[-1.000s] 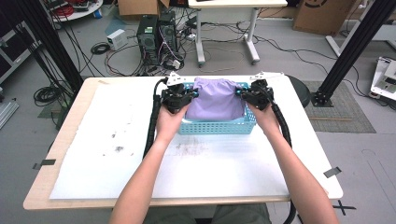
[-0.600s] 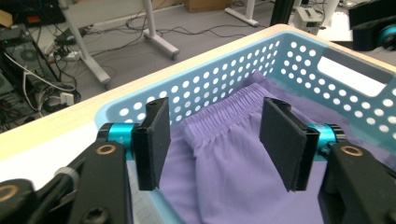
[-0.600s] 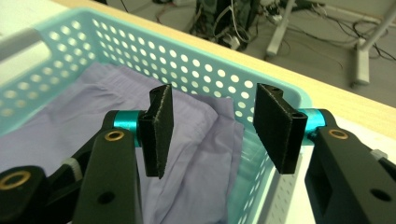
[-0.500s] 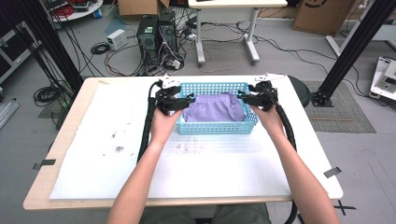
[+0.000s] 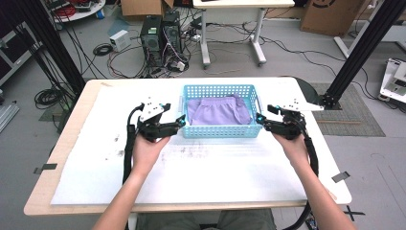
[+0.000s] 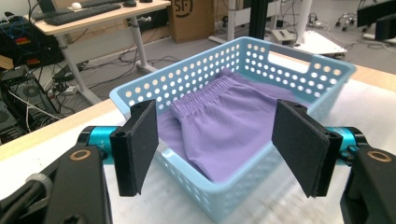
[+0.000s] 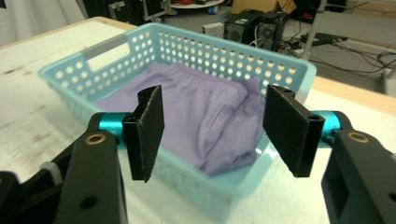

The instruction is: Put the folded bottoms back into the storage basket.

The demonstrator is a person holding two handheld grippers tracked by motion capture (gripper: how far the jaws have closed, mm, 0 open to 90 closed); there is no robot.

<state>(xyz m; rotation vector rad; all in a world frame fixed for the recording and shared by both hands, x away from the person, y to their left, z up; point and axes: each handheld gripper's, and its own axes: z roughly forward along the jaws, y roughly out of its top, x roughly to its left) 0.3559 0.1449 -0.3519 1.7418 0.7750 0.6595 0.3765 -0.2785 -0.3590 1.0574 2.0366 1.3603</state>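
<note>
The blue basket (image 5: 220,130) sits at the far middle of the table (image 5: 201,167), with its long side running left to right. A handle hole is cut in each short end. Inside it lie the purple shorts (image 5: 218,111), folded and soft, with the stretchy waistband toward the far wall of the basket. The basket is light blue plastic with rows of small round holes in its walls.

The left claw (image 5: 181,122) is just beside the basket's near left corner. Its jaws are spread wide and hold nothing. The right claw (image 5: 259,120) is just beside the near right corner, also spread wide and holding nothing.

The table has a white cover with some grey smudges. Behind it, the grey floor has computers (image 5: 160,33), many black cables and another white desk (image 5: 230,19).
</note>
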